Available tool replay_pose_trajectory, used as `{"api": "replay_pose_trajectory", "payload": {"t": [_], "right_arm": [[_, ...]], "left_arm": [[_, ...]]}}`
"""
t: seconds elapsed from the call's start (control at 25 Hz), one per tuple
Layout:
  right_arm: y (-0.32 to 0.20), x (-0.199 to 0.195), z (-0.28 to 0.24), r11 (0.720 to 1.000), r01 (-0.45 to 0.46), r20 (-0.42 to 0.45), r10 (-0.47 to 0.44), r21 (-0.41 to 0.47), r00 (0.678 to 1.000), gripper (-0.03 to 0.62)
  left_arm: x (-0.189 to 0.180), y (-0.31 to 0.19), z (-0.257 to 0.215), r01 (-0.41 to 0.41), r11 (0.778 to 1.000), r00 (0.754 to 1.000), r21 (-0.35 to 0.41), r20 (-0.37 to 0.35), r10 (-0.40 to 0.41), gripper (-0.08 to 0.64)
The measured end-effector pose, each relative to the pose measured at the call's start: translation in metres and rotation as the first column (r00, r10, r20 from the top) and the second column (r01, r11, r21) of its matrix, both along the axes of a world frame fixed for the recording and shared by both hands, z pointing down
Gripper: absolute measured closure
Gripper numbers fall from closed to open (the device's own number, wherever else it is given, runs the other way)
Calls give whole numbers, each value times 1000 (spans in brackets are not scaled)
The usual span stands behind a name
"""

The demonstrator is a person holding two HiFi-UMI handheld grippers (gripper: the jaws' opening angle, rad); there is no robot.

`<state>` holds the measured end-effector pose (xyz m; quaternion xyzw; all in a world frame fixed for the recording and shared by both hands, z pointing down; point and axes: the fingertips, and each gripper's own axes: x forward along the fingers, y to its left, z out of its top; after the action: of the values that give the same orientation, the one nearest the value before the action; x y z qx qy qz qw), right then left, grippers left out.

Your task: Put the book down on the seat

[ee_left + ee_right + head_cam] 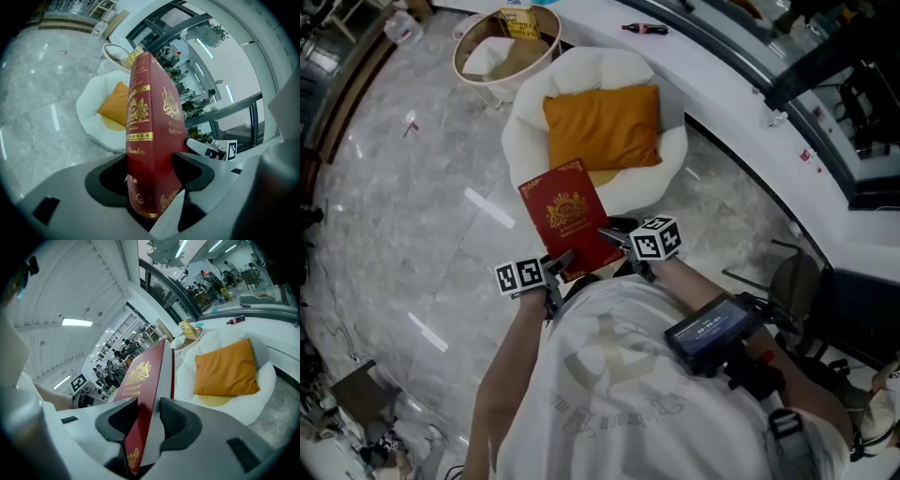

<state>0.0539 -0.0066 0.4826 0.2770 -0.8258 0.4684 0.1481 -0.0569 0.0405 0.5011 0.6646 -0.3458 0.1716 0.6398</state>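
A red book with gold print (569, 218) hangs above the floor just in front of the seat, held at its near end by both grippers. My left gripper (557, 269) is shut on the book's lower left corner. In the left gripper view the spine (143, 140) stands upright between the pads of that gripper (152, 171). My right gripper (615, 237) is shut on the lower right edge, over cover and page edges (143, 394). The seat is a round white chair (673, 155) with an orange cushion (605, 124) on it.
A round tan basket (504, 45) stands behind the seat on the marble floor. A curved white counter (741, 103) with a dark bottle (645, 29) runs along the right. Dark chair legs and gear (797, 281) sit at the right, near the person's body.
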Motion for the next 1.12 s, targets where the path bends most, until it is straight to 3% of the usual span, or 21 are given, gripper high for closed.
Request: {"api": "replay_pose_trajectory", "payload": {"t": [0.36,0.56,0.84,1.12], "right_arm": [[-58,28,14,999,36,1,-36,-4,999,437],[-87,31,17,997,80,-4,-80,-3,997,437],[-101,19,40,990,62,0,-63,-125,998,437],[-106,-5,68,977,28,-82,-47,-213,996,440]], "left_arm": [[32,-52,13,-31,999,998,-22,53,32,244],[38,-74,15,28,999,999,-38,28,-27,242],[23,-90,30,99,992,995,-75,4,-99,244],[0,-95,58,39,984,999,-174,-10,-41,244]]}}
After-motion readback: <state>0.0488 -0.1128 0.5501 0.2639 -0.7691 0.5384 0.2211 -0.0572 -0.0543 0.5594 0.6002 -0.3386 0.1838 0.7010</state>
